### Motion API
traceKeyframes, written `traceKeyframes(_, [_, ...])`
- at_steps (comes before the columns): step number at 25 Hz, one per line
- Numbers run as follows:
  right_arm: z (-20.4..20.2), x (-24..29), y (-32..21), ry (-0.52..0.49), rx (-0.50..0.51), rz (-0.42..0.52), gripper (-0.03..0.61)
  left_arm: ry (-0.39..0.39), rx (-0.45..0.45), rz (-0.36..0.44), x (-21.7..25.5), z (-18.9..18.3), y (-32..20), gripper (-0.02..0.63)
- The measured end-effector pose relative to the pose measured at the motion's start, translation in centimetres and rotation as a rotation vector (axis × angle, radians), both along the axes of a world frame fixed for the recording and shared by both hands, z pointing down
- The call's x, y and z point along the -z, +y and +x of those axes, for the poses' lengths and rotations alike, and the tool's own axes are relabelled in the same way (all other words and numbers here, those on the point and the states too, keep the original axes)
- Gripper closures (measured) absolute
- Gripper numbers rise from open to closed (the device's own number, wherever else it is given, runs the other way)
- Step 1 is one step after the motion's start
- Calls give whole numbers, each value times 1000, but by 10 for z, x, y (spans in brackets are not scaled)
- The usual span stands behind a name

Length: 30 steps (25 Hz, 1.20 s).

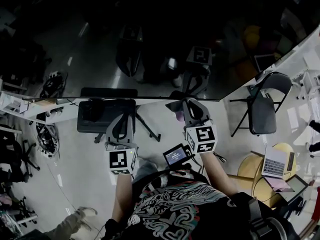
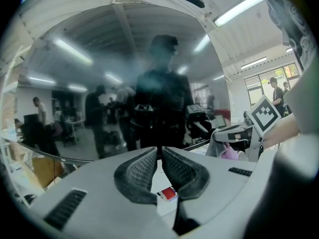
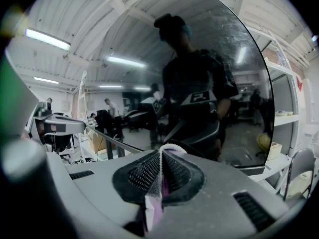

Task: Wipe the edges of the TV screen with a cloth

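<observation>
Our right tool (image 3: 161, 157) pinches the cloth (image 3: 152, 205) by the TV screen's (image 1: 150, 44) bottom edge. Our left tool (image 2: 160, 152) is closed and empty. Next, we think, we should rub the cloth along that edge.

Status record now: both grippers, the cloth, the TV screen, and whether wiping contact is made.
left gripper: jaws together, nothing between them, pointed at the screen
right gripper: shut on the cloth
cloth: pinkish white, pinched between the right jaws, a fold poking out at the tips
TV screen: dark and reflective, facing both grippers
screen edge: runs just ahead of both grippers in the head view
contact: cannot tell whether the cloth touches the edge
</observation>
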State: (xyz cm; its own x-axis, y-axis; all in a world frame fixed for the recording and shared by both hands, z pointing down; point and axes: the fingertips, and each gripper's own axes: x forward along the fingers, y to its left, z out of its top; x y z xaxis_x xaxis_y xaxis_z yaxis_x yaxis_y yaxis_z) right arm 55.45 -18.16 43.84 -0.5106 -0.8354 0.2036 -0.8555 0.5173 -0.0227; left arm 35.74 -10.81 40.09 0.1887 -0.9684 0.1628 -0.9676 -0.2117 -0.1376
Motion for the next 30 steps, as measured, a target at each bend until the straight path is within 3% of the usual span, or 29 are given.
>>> traceKeyframes(30, [-90, 0, 0, 12, 49, -20, 540, 15, 87, -4, 2, -91, 14, 574])
